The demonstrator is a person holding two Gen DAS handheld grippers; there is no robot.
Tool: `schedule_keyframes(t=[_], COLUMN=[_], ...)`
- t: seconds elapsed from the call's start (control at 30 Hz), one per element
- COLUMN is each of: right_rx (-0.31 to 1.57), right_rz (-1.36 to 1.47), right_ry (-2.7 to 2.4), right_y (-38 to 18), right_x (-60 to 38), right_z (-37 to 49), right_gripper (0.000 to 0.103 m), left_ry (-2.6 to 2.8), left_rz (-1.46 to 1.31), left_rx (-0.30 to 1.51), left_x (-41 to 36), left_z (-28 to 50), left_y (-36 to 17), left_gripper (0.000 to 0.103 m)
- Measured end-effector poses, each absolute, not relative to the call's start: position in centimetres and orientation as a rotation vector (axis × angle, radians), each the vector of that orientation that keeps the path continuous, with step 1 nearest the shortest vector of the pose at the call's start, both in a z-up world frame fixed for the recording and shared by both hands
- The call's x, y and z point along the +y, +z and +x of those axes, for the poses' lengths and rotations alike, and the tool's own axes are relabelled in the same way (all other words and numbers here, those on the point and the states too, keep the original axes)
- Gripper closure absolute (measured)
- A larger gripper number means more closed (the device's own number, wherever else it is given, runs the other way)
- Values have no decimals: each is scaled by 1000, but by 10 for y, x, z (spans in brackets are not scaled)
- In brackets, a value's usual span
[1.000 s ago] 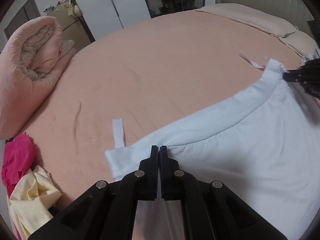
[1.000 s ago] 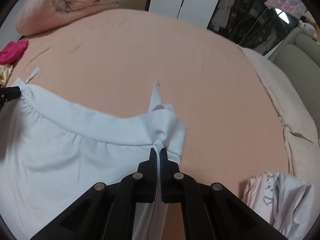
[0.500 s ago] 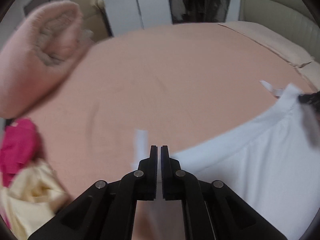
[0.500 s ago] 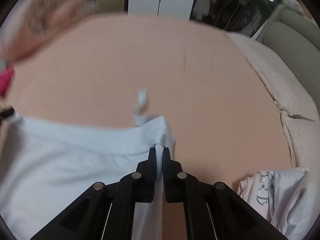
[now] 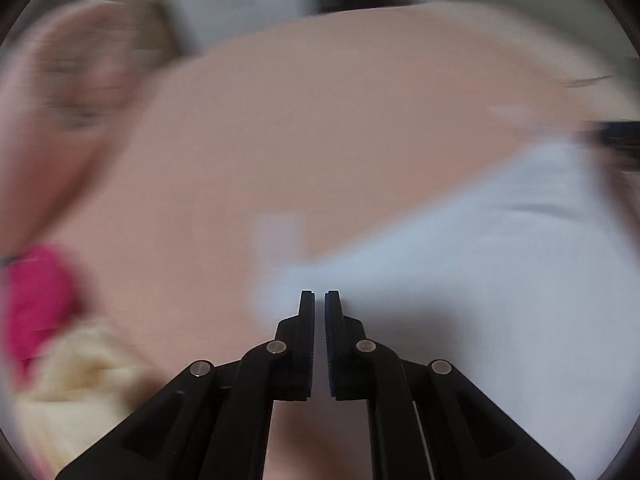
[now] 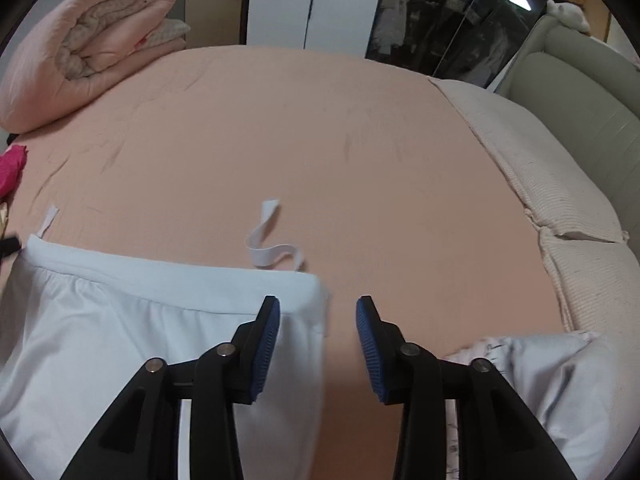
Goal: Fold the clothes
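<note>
A white garment [image 6: 120,320] is seen spread flat on a peach bedsheet [image 6: 320,140], its banded waist edge running across the right wrist view ahead of and to the left of the right gripper [image 6: 318,306]. The right gripper's jaws are opening and are seen well apart. The garment's right corner lies under and just beside the left-hand finger [image 6: 266,332]. No cloth is pressed by the blue pads; bare sheet is seen in the gap between them. A white drawstring [image 6: 268,240] is curled on the sheet just beyond the fingertips. A second tie end [image 6: 49,218] is noted far to the left, at the garment's other corner.

The left wrist view is heavily blurred. The left gripper [image 5: 319,294] is seen with its jaws almost together, only a thin slit between the fingers, and they are beginning to part. The white garment [image 5: 480,280] is located right at the fingertips and extends to their right. Whether cloth is caught in the slit cannot be told. A pale strap [image 5: 280,236] is made out just ahead of the tips.

A rolled pink quilt [image 6: 80,48] is noted far ahead on the left of the right gripper. A magenta cloth [image 5: 36,300] and a yellow cloth [image 5: 80,384] are noted left of the left gripper. Another pale, printed garment [image 6: 540,380] is seen crumpled just right of the right gripper.
</note>
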State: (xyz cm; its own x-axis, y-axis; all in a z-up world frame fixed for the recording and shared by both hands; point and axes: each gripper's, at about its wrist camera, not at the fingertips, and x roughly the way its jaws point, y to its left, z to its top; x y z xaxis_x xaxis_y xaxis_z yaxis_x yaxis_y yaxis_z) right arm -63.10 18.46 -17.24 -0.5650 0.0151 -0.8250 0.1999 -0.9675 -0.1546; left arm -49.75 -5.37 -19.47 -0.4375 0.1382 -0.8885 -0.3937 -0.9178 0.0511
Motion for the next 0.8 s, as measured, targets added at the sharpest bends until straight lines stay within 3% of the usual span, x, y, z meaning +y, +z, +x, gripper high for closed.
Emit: schedule_keyframes(t=[0.1, 0.2, 0.27, 0.37, 0.4, 0.47, 0.53, 0.67, 0.8], right_rx=[438, 535, 705, 855, 752, 576, 431, 508, 568], right_rz=[1587, 1579, 1571, 1500, 1449, 1398, 1391, 1485, 1497], right_ry=[-2488, -2523, -2578, -2626, -2614, -2531, -2393, -2139, -2249], right_y=[-197, -202, -204, -201, -192, -183, -179, -205, -205], right_x=[179, 178, 178, 175, 174, 172, 171, 159, 185], right_z=[-636, -628, -623, -610, -599, -579, -559, -502, -473], right_gripper=[56, 56, 55, 52, 52, 51, 46, 43, 35], left_ry=[2225, 2215, 2243, 2299, 2275, 2195, 2090, 2133, 2229], left_rz=[-1528, -1605, -1697, -1610, -1526, -1415, -1435, -1552, -1638], left_rx=[572, 735, 829, 718, 693, 709, 773, 738, 741], left_x=[-28, -38, -60, -61, -47, -16, 9, -22, -56], left_z=[-476, -465, -471, -462, -452, -430, -405, -391, -380], left_y=[-213, -210, -208, -187, -182, -185, -204, -205, -190], left_gripper=[97, 97, 93, 82, 77, 40, 37, 19, 19])
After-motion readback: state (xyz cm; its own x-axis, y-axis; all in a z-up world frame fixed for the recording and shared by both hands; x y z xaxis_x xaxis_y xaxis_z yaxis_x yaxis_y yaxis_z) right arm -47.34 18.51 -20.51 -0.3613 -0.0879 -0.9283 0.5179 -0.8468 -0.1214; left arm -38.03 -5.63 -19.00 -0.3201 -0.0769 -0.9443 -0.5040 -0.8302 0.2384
